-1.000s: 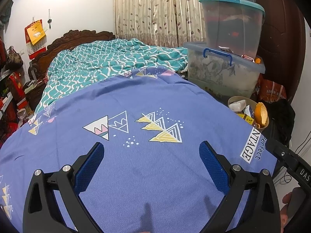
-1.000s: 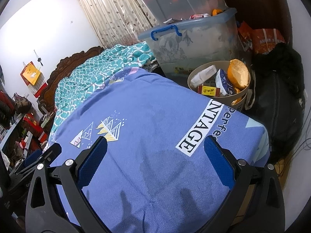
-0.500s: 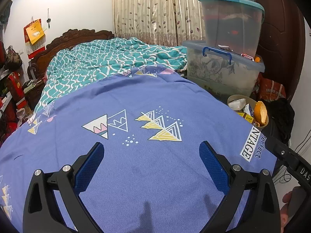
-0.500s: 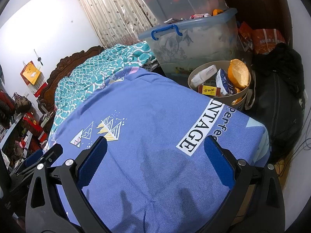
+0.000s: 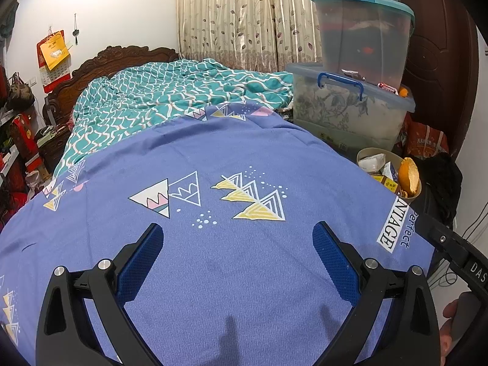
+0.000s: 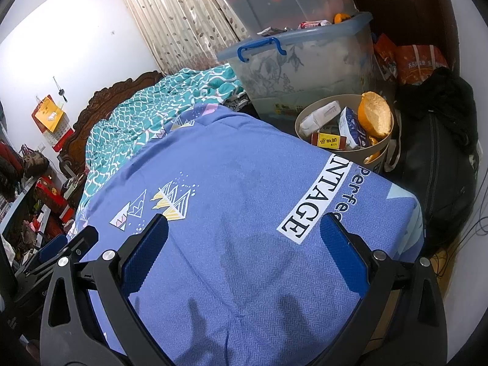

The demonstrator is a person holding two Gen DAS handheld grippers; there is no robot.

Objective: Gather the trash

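Grippers, left (image 5: 238, 244) and right (image 6: 244, 241), both hang spread wide and empty over my blue bedspread (image 5: 244, 152), since the trash bin (image 6: 305, 116) beside it looks stuffed already.

Beige trash bin (image 6: 344, 152) beside bed, heaped with orange peel (image 6: 375, 119), cartons

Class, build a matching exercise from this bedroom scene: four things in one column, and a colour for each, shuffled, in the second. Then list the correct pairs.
Column one:
1. bedsheet
2. quilt
3. bin
4. fruit peel

Column two:
A. orange
B. blue with triangle prints
C. beige
D. teal with white wavy lines

Pairs: 1-B, 2-D, 3-C, 4-A
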